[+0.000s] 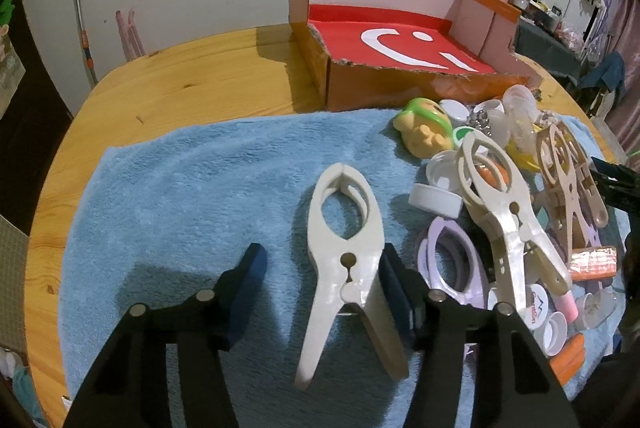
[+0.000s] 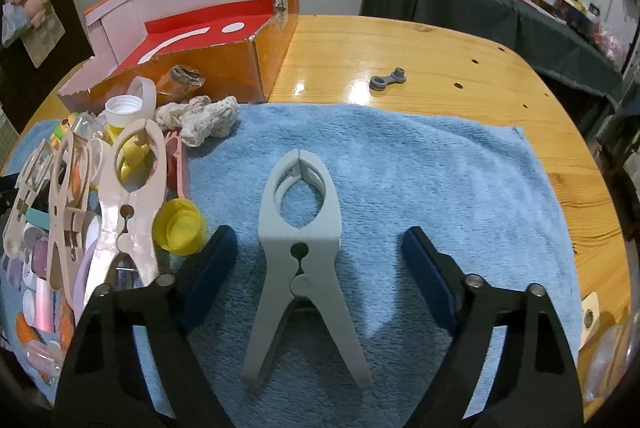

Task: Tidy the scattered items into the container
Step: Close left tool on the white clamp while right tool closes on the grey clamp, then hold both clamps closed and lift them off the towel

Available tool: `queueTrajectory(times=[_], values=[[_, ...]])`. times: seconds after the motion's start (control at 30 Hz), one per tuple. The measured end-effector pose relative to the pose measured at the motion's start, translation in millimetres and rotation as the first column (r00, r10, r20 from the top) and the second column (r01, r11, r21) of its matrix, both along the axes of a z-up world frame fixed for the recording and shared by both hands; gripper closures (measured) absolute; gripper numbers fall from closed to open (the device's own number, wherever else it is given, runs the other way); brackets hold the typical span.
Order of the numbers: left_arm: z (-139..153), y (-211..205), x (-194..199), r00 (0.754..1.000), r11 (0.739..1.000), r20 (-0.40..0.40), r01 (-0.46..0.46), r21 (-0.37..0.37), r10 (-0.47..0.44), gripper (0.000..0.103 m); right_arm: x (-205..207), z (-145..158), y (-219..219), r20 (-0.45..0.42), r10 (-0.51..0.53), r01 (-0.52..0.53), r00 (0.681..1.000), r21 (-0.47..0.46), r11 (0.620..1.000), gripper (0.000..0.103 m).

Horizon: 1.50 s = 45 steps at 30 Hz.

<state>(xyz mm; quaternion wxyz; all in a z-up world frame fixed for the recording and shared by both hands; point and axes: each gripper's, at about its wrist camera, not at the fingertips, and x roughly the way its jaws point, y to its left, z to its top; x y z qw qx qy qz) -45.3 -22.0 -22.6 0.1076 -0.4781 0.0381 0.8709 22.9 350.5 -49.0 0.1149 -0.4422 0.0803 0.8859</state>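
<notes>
A cream plastic clamp [image 1: 344, 240] lies flat on the blue towel [image 1: 192, 188], handles toward me. My left gripper [image 1: 322, 274] straddles it. The right pad [image 1: 394, 276] sits against the clamp's side and the left pad [image 1: 252, 268] stands clear, so the gripper is open. A pale grey clamp [image 2: 298, 228] lies between the fingers of my right gripper [image 2: 320, 264], which is open with gaps on both sides. The orange cardboard box [image 1: 400, 88] with a red floor stands behind the towel, also in the right wrist view as the box [image 2: 224, 68].
A pile of clamps, bottle caps and a yellow-green toy [image 1: 428, 128] crowds the towel's middle. A yellow cap [image 2: 180, 224] lies by my right gripper's left finger. A crochet lump [image 2: 200, 118] and a grey link [image 2: 386, 80] lie farther back on the round wooden table [image 2: 440, 44].
</notes>
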Motion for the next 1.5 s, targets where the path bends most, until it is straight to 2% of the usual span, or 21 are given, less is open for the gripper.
queueTrajectory(times=[0.2,0.27,0.6,0.73,1.17,1.5], values=[[0.0,1.6,1.8,1.0,1.0,0.001,0.01,0.016,-0.01,0.052,1.2,0.8,-1.1,-0.002,0.001,-0.001,1.0,0.005,1.0,0.024],[0.1,2.6,2.3,1.0,1.0,-0.003,0.014,0.009,-0.014,0.053,2.0,1.5,-1.5,-0.009,-0.001,0.001,1.0,0.006,1.0,0.031],[0.6,2.2,4.2,1.0,1.0,-0.007,0.019,0.023,-0.019,0.06,3.1,2.0,-4.0,-0.012,0.001,0.0,1.0,0.018,1.0,0.038],[1.0,3.1,4.4,1.0,0.999,-0.006,0.025,0.031,-0.025,0.065,3.0,1.9,-4.6,-0.013,0.001,0.0,1.0,0.025,1.0,0.045],[1.8,4.0,3.7,1.0,0.999,-0.011,0.024,0.037,-0.024,0.066,2.3,3.0,-9.4,-0.017,0.026,-0.026,1.0,0.023,0.999,0.066],[2.1,0.7,1.6,1.0,0.999,-0.016,0.02,0.05,-0.019,0.067,3.8,3.4,-9.9,-0.02,0.027,-0.027,0.999,0.014,1.0,0.067]])
